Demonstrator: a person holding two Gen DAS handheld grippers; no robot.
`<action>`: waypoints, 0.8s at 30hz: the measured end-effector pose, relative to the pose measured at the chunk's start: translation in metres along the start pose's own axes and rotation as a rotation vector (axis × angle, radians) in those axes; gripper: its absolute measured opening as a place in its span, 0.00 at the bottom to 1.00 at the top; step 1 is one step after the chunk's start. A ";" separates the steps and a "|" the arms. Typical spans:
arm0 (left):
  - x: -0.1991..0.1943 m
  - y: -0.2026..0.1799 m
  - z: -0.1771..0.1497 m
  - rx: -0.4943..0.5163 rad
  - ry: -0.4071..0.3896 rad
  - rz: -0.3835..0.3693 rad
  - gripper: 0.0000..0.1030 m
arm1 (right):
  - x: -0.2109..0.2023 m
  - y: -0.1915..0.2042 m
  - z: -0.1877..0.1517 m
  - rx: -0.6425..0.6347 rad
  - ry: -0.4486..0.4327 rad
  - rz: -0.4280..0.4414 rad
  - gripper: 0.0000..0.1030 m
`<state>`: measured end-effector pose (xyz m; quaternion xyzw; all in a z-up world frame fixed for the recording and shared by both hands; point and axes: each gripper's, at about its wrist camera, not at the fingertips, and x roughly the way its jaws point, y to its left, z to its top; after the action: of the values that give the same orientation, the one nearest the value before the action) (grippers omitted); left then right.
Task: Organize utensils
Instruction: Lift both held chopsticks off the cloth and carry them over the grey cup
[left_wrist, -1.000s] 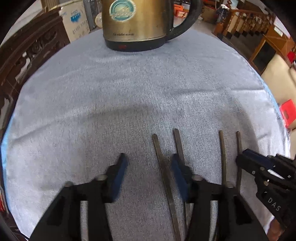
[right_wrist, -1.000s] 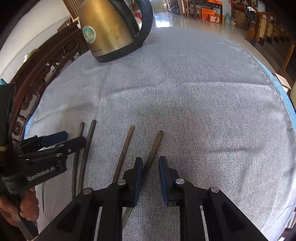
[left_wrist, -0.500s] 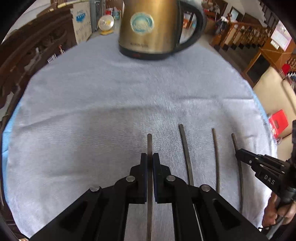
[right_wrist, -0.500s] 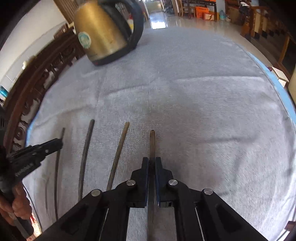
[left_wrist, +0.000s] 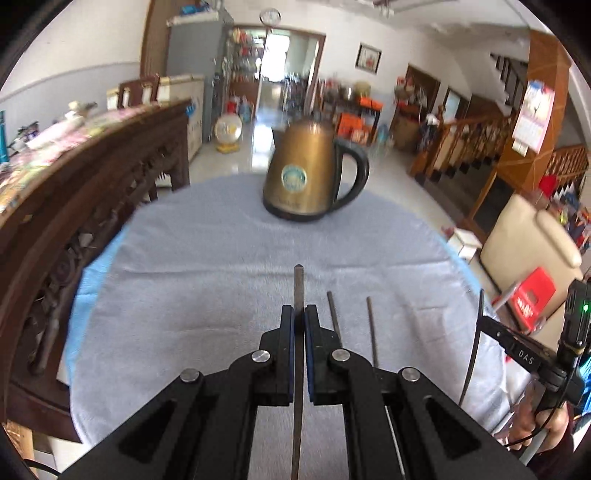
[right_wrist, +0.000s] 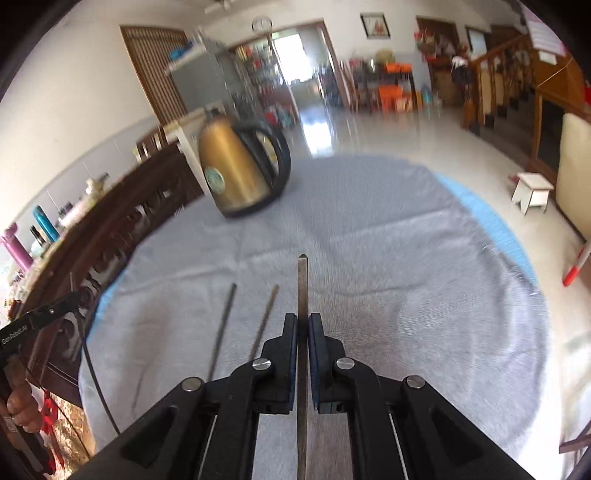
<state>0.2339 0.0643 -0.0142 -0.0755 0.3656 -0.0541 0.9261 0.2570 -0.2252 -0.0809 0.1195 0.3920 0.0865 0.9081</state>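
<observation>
Lettering "DAS" reads on the right gripper (left_wrist: 480, 323) seen at the right edge of the left wrist view; "GenRobot.AI" reads on the left gripper (right_wrist: 75, 297) at the left edge of the right wrist view. Kettle (left_wrist: 308, 173) label is too blurred to read. Since a second ago both claws have clamped shut, each on one dark chopstick (left_wrist: 298, 295) (right_wrist: 302, 291), and lifted it off the grey tablecloth (left_wrist: 221, 266); before, all four sticks lay on the cloth. Two other chopsticks (left_wrist: 371, 328) remain lying between the grippers. Kettle stands at the far side, well apart. Carved wooden furniture (left_wrist: 92, 192) borders the left.
</observation>
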 end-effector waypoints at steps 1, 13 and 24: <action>-0.013 0.001 -0.003 -0.007 -0.022 -0.003 0.05 | -0.012 0.001 -0.003 0.005 -0.023 0.000 0.06; -0.121 -0.006 -0.024 -0.067 -0.189 -0.078 0.05 | -0.124 0.019 -0.028 0.037 -0.268 0.014 0.06; -0.177 -0.041 -0.015 -0.044 -0.361 -0.153 0.05 | -0.221 0.055 -0.022 -0.028 -0.455 0.073 0.06</action>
<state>0.0935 0.0504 0.1010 -0.1318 0.1878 -0.1020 0.9680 0.0880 -0.2248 0.0728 0.1373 0.1715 0.0956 0.9709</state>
